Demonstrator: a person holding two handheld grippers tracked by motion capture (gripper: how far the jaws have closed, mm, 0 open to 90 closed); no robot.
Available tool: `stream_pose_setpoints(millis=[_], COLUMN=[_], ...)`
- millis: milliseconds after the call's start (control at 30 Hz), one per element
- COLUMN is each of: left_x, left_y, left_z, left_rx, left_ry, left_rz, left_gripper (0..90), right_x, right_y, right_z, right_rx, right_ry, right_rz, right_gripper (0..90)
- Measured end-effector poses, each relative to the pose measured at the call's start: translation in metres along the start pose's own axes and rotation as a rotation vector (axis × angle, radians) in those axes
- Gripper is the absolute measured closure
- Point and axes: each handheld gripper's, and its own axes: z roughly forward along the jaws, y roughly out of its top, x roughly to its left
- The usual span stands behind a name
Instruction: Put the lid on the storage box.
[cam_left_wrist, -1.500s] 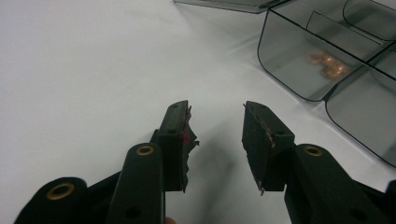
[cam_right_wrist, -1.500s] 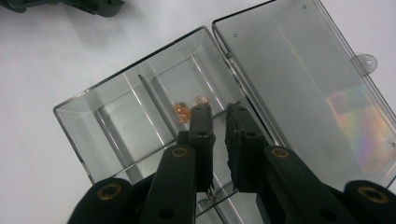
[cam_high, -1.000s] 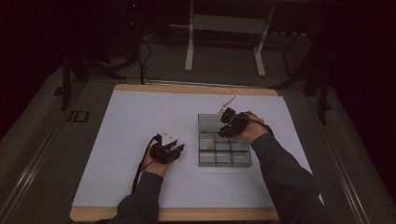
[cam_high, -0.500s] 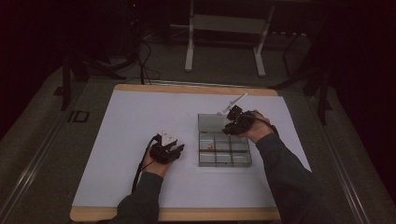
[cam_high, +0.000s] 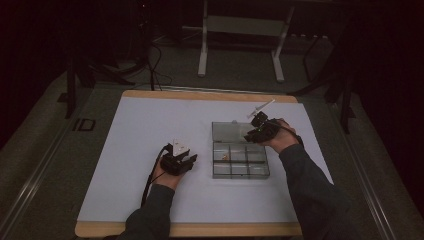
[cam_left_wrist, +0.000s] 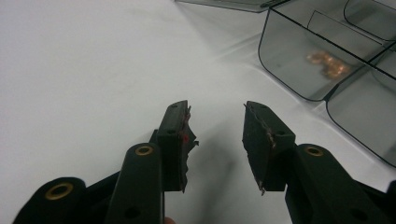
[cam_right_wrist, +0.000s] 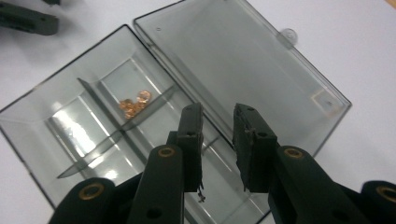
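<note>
A clear grey compartment box (cam_high: 240, 162) lies on the white mat with its lid (cam_high: 230, 131) folded flat behind it. Small copper pieces (cam_right_wrist: 134, 103) sit in one compartment, seen too in the left gripper view (cam_left_wrist: 329, 63). My right gripper (cam_right_wrist: 217, 126) hovers over the box's hinge line (cam_high: 248, 137). Its jaws have just been opening and nothing is between them. My left gripper (cam_high: 192, 160) rests on the mat left of the box, open and empty (cam_left_wrist: 217, 126), with the box's corner (cam_left_wrist: 299, 60) ahead to its right.
The white mat (cam_high: 150, 130) covers a wooden table top whose front edge (cam_high: 200, 230) runs near the person. Behind the table stand metal frame legs (cam_high: 202, 45) and cables (cam_high: 155, 60) on the floor. Bare mat lies left of the box.
The right hand has shifted a little to the right over the box's rear. The left hand has kept still.
</note>
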Motion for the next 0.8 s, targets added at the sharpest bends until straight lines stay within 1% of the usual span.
stream_pose_setpoints(millis=[100,367,500,533,667,800], left_x=[0.000,0.001,0.001,0.001,0.002,-0.001], left_y=[0.000,0.000,0.000,0.000,0.001,0.001], left_z=[0.000,0.000,0.000,0.000,-0.001,-0.001], left_rx=[0.000,-0.001,-0.002,-0.005,-0.020,-0.020], left_ry=[0.000,-0.004,-0.005,-0.008,-0.039,-0.057], left_rz=[0.000,-0.015,-0.009,-0.014,-0.038,-0.039], left_gripper=[61.1,61.1,61.1,61.2,61.3,61.4], right_x=[-0.005,-0.019,-0.026,-0.027,-0.033,-0.038], right_y=[-0.004,-0.016,-0.022,-0.023,-0.029,-0.035], right_z=[-0.001,0.002,0.003,0.004,0.004,0.006], right_rx=[-0.006,-0.019,-0.028,-0.031,-0.040,-0.054], right_ry=[-0.010,-0.029,-0.040,-0.041,-0.049,-0.060], right_rz=[0.023,0.084,0.115,0.125,0.151,0.176], right_gripper=[72.9,72.5,71.9,71.9,71.9,72.0])
